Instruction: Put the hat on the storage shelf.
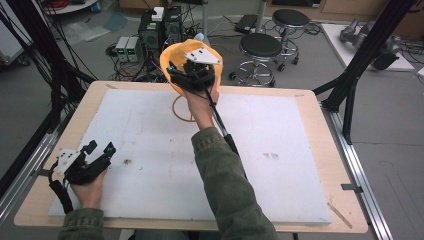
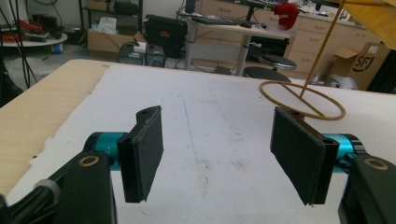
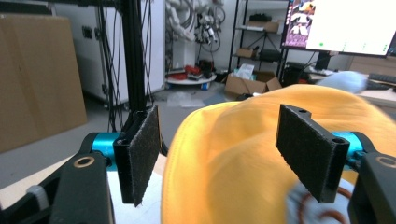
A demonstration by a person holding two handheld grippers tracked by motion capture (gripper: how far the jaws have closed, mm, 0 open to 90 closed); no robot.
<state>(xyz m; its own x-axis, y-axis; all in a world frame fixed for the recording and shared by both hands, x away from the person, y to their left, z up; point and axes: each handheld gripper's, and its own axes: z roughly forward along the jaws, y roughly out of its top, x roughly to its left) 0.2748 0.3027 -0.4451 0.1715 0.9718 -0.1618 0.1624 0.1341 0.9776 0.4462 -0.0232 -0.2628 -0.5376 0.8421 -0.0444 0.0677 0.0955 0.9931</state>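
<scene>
High view: wooden table (image 1: 320, 107) under a white foam board (image 1: 150, 165) covering most of its top. Orange-yellow cap (image 1: 176, 54) sits raised at the far middle edge of the board, on a thin yellow wire stand; the stand's ring base (image 1: 176, 111) lies flat on the board just below it. Right hand-held gripper (image 1: 186, 76) is up against the near side of the cap, forearm in an olive sleeve (image 1: 225, 185) stretching across the board. Right gripper view: cap's crown (image 3: 243, 154) lies between and beyond the two pads, jaws apart, pads not pressing on the fabric; whether they touch it cannot be told. Left hand-held gripper (image 1: 100, 148) rests at the near left corner of the board, well apart from the cap, jaws apart with nothing between. Left gripper view: ring base (image 2: 302, 100) and slanted stem (image 2: 322, 51) of the stand ahead to the right, corner of cap (image 2: 373, 16) top right.
</scene>
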